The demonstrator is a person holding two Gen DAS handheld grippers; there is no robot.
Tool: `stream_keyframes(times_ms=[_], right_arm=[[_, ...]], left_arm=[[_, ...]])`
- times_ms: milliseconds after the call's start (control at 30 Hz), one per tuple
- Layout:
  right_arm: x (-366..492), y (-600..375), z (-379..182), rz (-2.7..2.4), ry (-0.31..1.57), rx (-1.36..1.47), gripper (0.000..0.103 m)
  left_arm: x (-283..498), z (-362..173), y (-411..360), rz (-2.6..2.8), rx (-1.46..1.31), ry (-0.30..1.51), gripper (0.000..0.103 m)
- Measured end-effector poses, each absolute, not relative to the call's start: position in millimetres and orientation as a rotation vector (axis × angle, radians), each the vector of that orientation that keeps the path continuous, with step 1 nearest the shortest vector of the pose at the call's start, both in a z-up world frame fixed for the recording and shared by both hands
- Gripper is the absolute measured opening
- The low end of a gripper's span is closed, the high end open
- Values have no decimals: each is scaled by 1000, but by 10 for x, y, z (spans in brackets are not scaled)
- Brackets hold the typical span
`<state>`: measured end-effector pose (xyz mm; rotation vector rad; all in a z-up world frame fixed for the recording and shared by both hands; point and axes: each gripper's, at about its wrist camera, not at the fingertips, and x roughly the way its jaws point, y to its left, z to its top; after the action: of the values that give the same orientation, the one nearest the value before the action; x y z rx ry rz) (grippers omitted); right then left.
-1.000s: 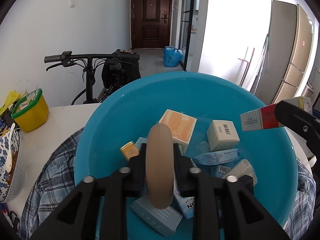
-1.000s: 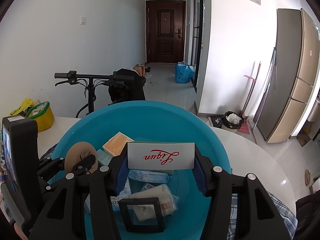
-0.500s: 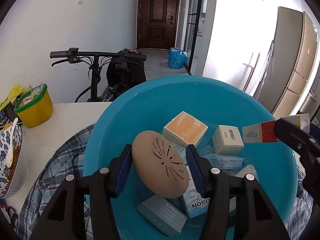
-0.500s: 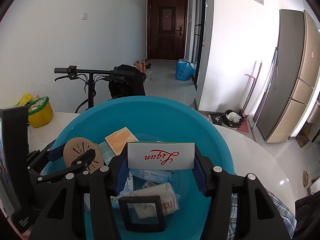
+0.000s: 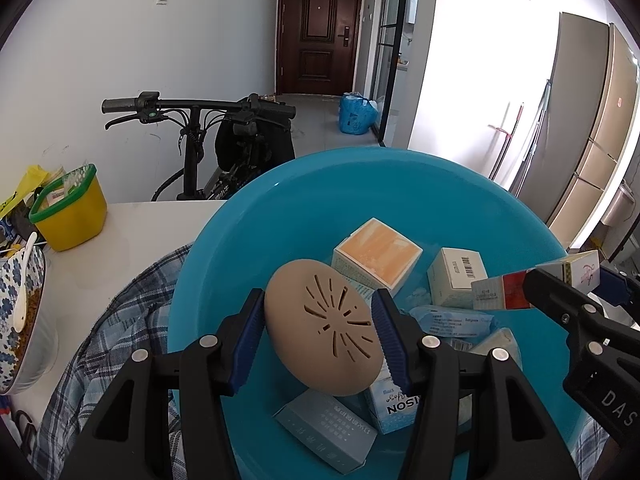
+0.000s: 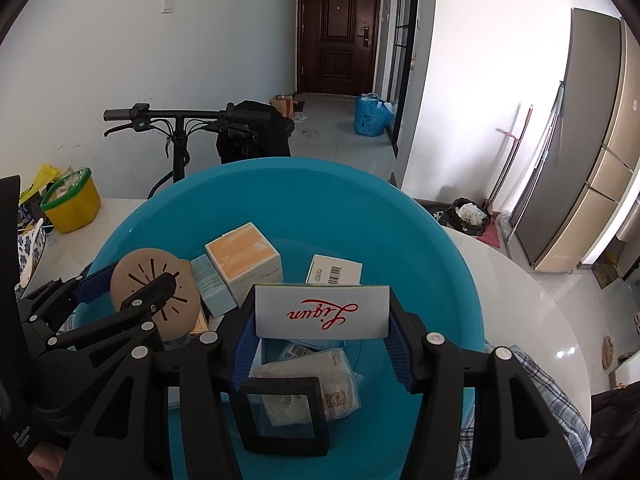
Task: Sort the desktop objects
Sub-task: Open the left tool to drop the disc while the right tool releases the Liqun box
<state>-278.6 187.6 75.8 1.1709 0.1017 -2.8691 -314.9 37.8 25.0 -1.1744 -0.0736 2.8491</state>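
Left tongs (image 5: 320, 326) stood open over blue basin (image 5: 400, 184), tan slotted disc (image 5: 324, 338) loose between pads. Right tongs (image 6: 322, 334) gripped white Liqun carton (image 6: 322, 311) above basin. Basin, holding boxes, stood on desk (image 5: 132, 232).

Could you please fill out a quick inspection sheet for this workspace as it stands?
Surface: white table, with a plaid cloth under the basin.
Job's things: blue basin holding an orange-topped box, a barcode box, packets and a black frame.
Clutter: yellow tub; floral bowl with a spoon.
Grippers: left gripper has the tan disc between its pads, grip unclear; right gripper is shut on the white box.
Cables: only the bicycle's brake cables.
Surroundings: dark door, fridge, blue bag.
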Motion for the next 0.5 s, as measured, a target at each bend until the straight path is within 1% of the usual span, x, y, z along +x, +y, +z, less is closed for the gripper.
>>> stream_keyframes(times_ms=[167, 300, 400, 433, 467, 500], right_arm=[[-2779, 1894, 789, -2872, 89, 1164, 56], [-2768, 1921, 821, -2884, 81, 1152, 62], [-2761, 1955, 855, -2894, 64, 1141, 63], [-2756, 1964, 869, -2900, 58, 1135, 65], [-2747, 1980, 885, -2906, 51, 1127, 66], [-2737, 1993, 904, -2911, 45, 1118, 67]], left_arm=[[-3142, 262, 388, 2852, -1164, -59, 57], [-3111, 288, 411, 2864, -1146, -36, 57], [-3087, 323, 419, 2872, -1124, -24, 57], [-3072, 343, 423, 2877, -1112, -16, 60], [-3057, 364, 425, 2883, -1099, -9, 68], [-3035, 391, 429, 2893, -1078, -3, 72]])
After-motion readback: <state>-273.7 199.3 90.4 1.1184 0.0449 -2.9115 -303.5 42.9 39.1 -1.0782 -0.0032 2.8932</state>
